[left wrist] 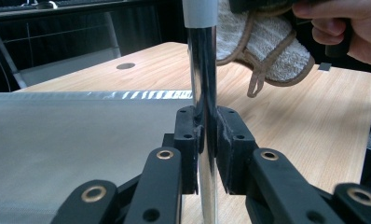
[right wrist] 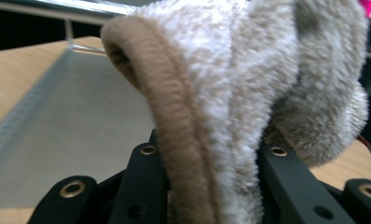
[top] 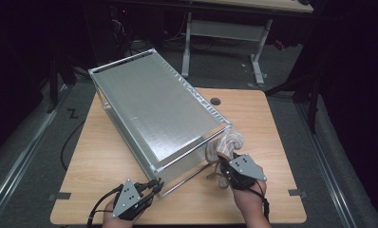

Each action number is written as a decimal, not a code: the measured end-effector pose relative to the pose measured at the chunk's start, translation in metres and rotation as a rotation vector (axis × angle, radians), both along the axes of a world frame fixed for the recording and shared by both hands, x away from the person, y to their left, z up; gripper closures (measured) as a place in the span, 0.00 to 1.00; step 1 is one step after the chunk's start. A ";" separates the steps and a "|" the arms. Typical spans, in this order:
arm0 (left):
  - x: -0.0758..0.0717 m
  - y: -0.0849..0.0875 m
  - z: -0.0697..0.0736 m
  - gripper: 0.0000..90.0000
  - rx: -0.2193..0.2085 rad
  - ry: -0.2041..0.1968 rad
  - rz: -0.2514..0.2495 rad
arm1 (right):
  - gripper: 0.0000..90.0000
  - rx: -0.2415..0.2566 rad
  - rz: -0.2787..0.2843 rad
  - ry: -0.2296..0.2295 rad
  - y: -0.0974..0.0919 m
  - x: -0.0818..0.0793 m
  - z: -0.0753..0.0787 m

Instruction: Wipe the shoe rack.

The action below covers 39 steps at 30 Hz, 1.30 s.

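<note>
A silvery metal rack [top: 158, 109] with a mesh panel lies aslant on the wooden table [top: 268, 128]. At the rack's near corner my left gripper [top: 155, 186] is shut on its chrome post [left wrist: 202, 84]. In the left gripper view, the black pads [left wrist: 188, 140] press on the post from both sides. My right gripper [top: 223, 164] is shut on a beige terry cloth [top: 226, 141] with brown trim, held up against the rack's near right corner. The cloth [right wrist: 230, 93] bulges up from between the right gripper's jaws, with the mesh panel [right wrist: 81, 140] behind it. The cloth [left wrist: 263, 46] also hangs beyond the post.
A round cable hole [top: 216, 101] sits in the table behind the rack. Grey tape marks [top: 297, 192] lie near the table's front corners. Another desk's white legs [top: 258, 57] stand on the dark floor beyond, and a cable [top: 68, 142] lies on the floor at left.
</note>
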<state>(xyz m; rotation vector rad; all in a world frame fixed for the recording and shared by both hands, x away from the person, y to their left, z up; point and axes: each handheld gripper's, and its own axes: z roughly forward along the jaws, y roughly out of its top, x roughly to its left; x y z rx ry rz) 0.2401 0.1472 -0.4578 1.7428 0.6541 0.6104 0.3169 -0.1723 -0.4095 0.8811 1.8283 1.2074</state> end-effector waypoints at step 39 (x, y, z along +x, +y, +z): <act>0.003 0.003 0.001 0.88 0.004 -0.003 0.026 | 0.79 -0.043 -0.257 0.276 -0.055 0.050 -0.055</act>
